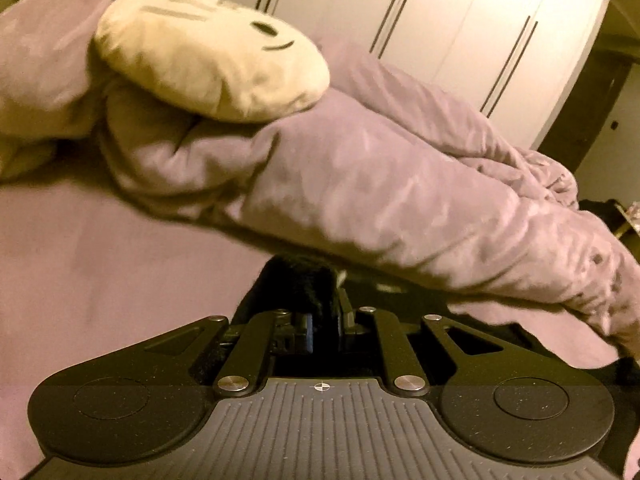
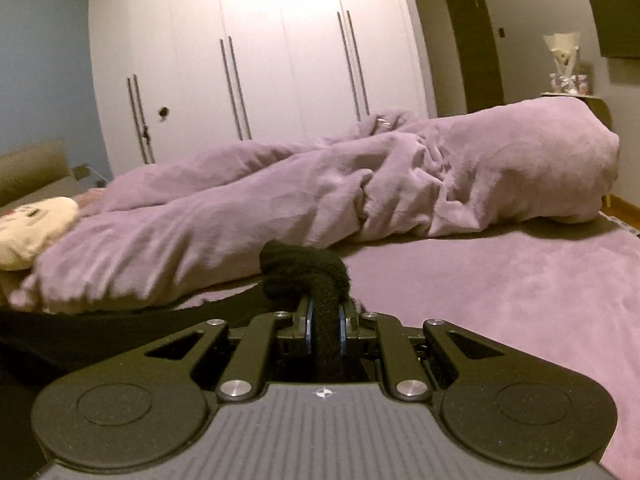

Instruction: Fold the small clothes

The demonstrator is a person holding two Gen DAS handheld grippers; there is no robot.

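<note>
Black knit garment [image 2: 304, 268]: one, bunched; a fold is pinched between the blue pads [image 2: 307, 328] of the right gripper [image 2: 325, 330], with the rest trailing left across the mauve bedsheet [image 2: 500, 300]. Left gripper [image 1: 325, 320]: clamped on dark fabric [image 1: 296, 284] of the same kind, bulging just ahead of its fingers. Both grippers sit low over the bed, pointing forward and roughly level. Rumpled mauve duvet [image 2: 320, 188]: one, lying beyond the garment. Cream plush cushion with a face [image 1: 208, 52]: one, resting on the duvet. White wardrobe [image 2: 260, 48]: one, behind.
</note>
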